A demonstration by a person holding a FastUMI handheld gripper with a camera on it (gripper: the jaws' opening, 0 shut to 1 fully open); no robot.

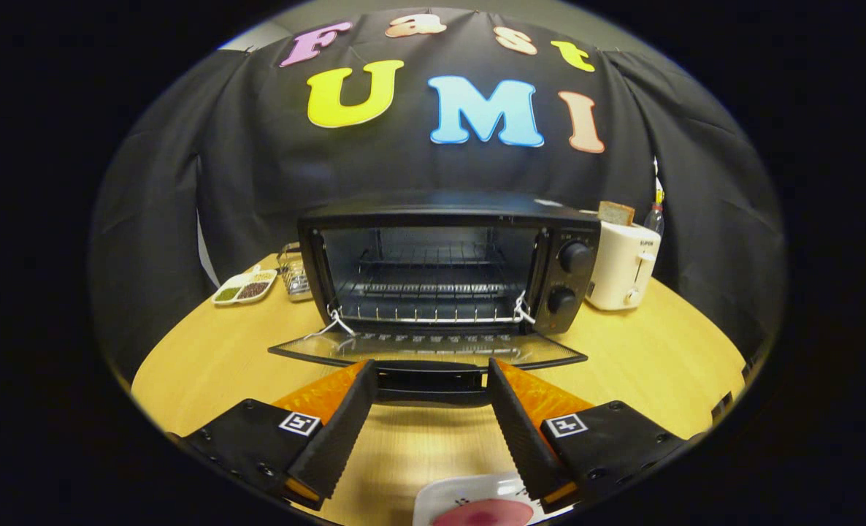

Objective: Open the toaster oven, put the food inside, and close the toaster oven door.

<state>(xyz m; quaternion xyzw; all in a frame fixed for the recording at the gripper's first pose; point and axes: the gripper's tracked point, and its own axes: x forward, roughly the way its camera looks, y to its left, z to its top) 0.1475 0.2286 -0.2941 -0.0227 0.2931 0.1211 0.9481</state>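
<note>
A black toaster oven (564, 277) stands on the round wooden table (207, 365), its glass door (426, 349) folded down flat toward me. Inside, the wire rack (426, 288) is bare. The door's black handle (429, 381) lies between my fingertips, and I cannot tell whether they touch it. My gripper (431, 372) is open, with a wide gap between its fingers. Close under the fingers, on the near side of the table, a white plate (447, 497) holds a pinkish piece of food (484, 513), partly cut off from sight.
A white pop-up toaster (623, 267) with a slice of bread (615, 213) in it stands right of the oven, a bottle (654, 215) behind it. Left of the oven are a small glass container (294, 276) and a divided dish of grains (244, 287).
</note>
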